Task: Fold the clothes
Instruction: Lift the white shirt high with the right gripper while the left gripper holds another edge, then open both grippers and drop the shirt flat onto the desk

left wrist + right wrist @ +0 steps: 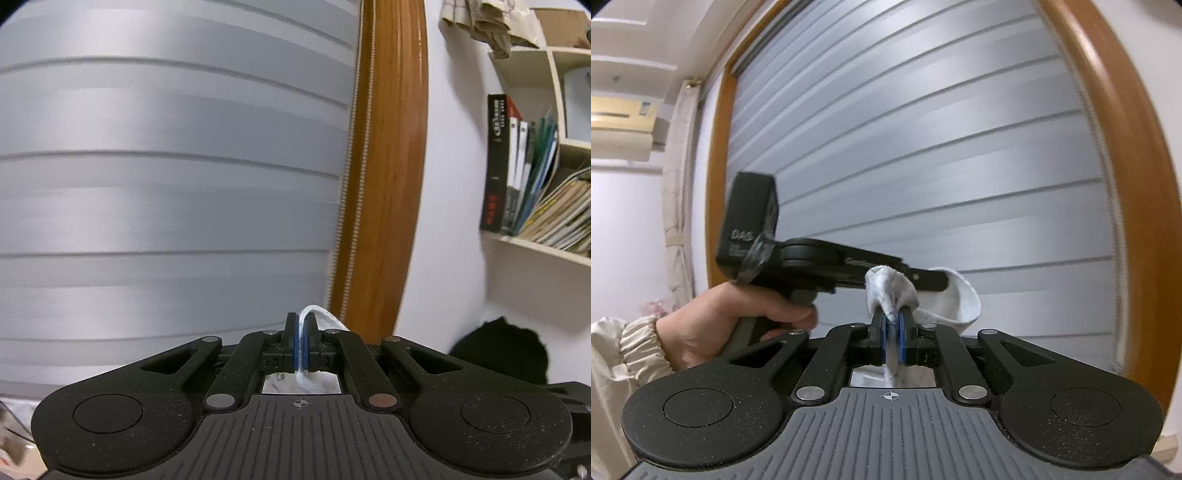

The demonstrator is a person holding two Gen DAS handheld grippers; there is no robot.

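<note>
A white garment is held up in the air by both grippers. My left gripper (pixel 302 325) is shut on a thin white edge of the garment (pixel 321 317), and more cloth shows below the jaws. My right gripper (pixel 893 317) is shut on a bunched fold of the white garment (pixel 956 299). The left gripper (pixel 934 280) also shows in the right wrist view, held by a hand, just beyond my right fingertips and gripping the same cloth. Most of the garment hangs out of sight below.
Grey window blinds (pixel 166 184) with a wooden frame (pixel 388 166) fill the view ahead. A wall shelf with books (pixel 532 177) is at the right. An air conditioner (pixel 620 125) hangs at the upper left in the right wrist view.
</note>
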